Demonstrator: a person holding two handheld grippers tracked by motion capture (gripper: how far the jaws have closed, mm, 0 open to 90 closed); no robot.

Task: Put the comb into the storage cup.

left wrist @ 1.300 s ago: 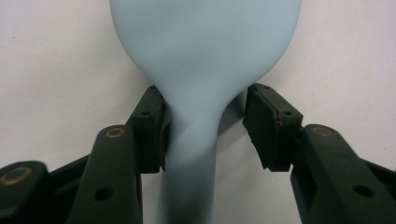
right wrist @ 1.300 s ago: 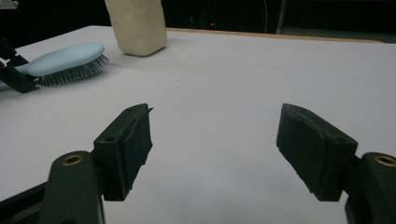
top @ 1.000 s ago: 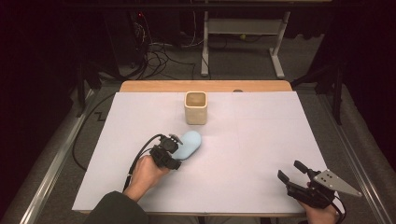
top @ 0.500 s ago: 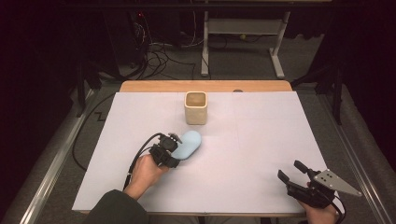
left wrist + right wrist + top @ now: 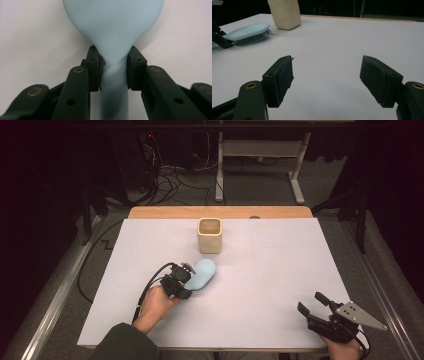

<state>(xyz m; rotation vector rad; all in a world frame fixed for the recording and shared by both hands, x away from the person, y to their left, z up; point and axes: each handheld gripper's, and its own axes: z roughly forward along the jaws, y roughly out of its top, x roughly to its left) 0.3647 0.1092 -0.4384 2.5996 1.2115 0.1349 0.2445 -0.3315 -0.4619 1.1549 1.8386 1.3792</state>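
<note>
Left gripper (image 5: 113, 68) has just been closing and now pinches the pale blue hairbrush (image 5: 201, 274) by its handle, bristles down, while the right gripper (image 5: 327, 82) hangs spread wide over the white table (image 5: 280, 270).

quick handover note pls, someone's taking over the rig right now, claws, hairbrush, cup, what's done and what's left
Left claw: its jaws have just been closing and now pinch the neck of the light blue hairbrush, where handle meets head.
Right claw: open, nothing between its jaws, at the table's near right corner.
Hairbrush lies bristles down on the white table cover, a little in front of the beige cup, which stands upright and looks empty.
Done: grip on the brush.
Left: lift it; probably into the cup, though that is a guess.
</note>
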